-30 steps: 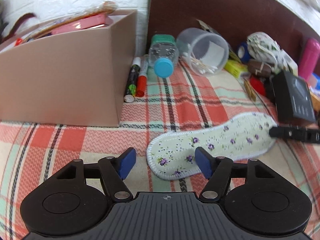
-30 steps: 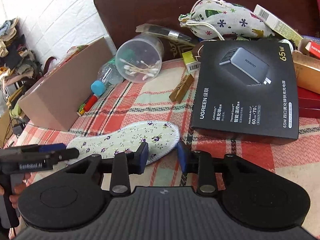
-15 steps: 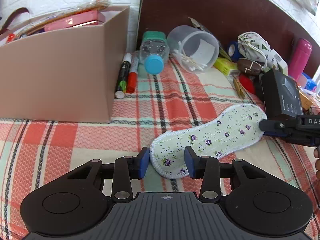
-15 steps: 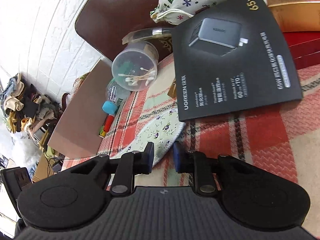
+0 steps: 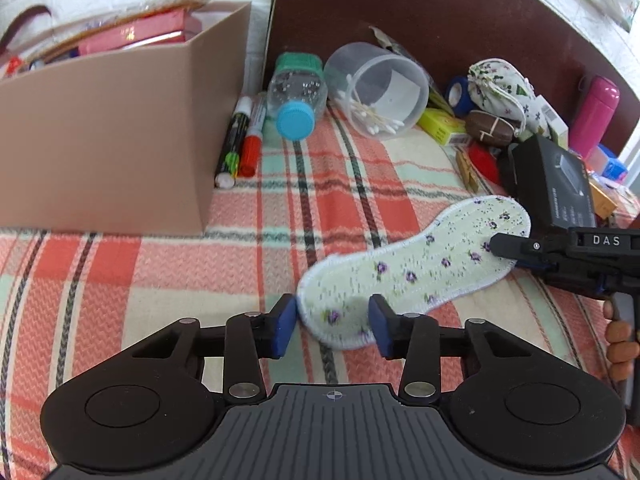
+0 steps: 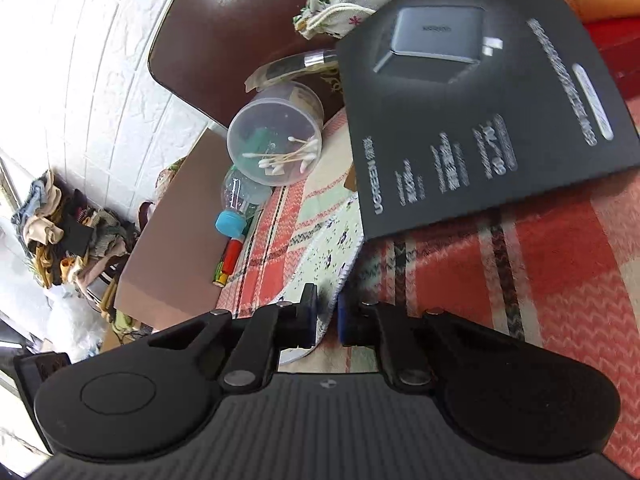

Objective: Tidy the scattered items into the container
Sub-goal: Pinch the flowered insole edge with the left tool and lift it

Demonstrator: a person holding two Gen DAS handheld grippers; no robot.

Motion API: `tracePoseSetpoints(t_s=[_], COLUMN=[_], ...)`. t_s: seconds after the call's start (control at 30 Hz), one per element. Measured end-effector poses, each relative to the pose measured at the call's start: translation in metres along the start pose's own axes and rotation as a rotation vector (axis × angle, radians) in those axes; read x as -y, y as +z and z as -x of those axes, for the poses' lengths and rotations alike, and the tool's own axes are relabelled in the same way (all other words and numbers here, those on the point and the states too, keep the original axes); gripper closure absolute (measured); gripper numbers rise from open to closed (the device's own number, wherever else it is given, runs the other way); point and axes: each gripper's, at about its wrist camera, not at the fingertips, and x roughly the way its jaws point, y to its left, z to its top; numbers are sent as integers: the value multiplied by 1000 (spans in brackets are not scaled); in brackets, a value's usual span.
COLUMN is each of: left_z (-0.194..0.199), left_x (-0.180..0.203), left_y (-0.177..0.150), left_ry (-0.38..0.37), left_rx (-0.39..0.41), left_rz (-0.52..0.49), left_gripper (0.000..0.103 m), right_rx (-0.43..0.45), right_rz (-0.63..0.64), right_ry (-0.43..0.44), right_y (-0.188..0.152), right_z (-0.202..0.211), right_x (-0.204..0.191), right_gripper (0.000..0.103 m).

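Left gripper point(image 5: 332, 326) sits low over the plaid blanket point(image 5: 120, 280), jaws apart, blue pads either side of the heel of the floral insole point(image 5: 416, 264), not clearly touching it. Right gripper point(image 6: 326, 314) is at the insole's other end, jaws nearly together with the stitched edge between them; whether it's truly pinched is hard to tell through the blur. The insole lies flat, just beside the black charger box point(image 6: 472, 100). The brown container point(image 5: 108, 152) stands back left, markers point(image 5: 240, 136) against its wall.

Plaid blanket point(image 5: 120, 272) underneath; dark brown headboard point(image 5: 420, 8) at far side; white brick wall point(image 6: 80, 60) and clothes heap point(image 6: 60, 232) left.
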Motion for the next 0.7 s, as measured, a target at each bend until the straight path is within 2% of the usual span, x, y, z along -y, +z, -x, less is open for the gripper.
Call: tracePoseSetpoints(t_s=[0.13,0.2,0.27,0.33,0.43,0.5,0.53,0.57,0.7], left_z=[0,-1,-3,-4,-6,-7,-8,-8,-7], left_x=[1,3,4,6,9,11,12,12,9], left_y=[-1,0,1,3,5,6,7,7,8], left_ry=[-8,1,10,19,32,41,45,49,59], left_rx=[1,4,7,10,15,18,19,21,31], left_rz=[-2,3,9,14,23,28,31,34,51], left_gripper=[32,22,22,24,34,52,56,68,83], right_rx=[-13,-33,-42,-45,-49,-53,-55,-57,-63], right_rz=[-87,-192,-296,-323,-309,-286,-274,-263,-190], right_ry=[29,84,137,153,142,128,121,114,73], right_y=[1,2,2,2,3,3,4,4,4], right_z=[-1,-4,-5,-5,-5,-6,-6,-7,-9], right_x=[6,15,26,30,28,24,23,21,12], right_gripper=[95,99,100,100,100,100,100,100,100])
